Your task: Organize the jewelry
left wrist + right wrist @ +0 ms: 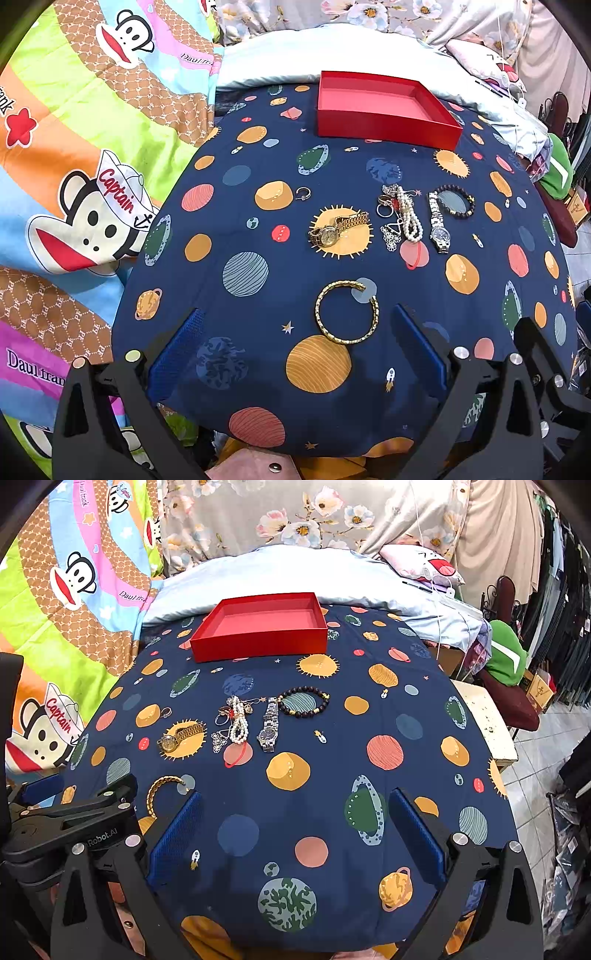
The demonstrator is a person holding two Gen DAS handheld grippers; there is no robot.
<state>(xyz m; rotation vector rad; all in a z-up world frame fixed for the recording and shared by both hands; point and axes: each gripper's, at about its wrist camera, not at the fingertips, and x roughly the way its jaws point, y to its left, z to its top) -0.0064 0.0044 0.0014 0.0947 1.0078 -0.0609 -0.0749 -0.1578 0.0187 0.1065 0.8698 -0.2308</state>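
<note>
Over a navy planet-print cloth (258, 229), both my claws hang spread wide and grip nothing.

Nearest my left claw (295, 354) lies an open gold link bangle (347, 312), between its blue pads; my right claw (295, 834) hovers over bare cloth. Farther on sit a gold wristwatch (334, 229), a tangle of pearls and silver rings (400, 218), a silver wristwatch (437, 225) and a dark bead bracelet (456, 201). Beyond them, an empty shallow red box (384, 109).

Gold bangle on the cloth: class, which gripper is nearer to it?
Left. The gold bangle lies just ahead between the left gripper fingers; the right gripper sits off to its right.
</note>
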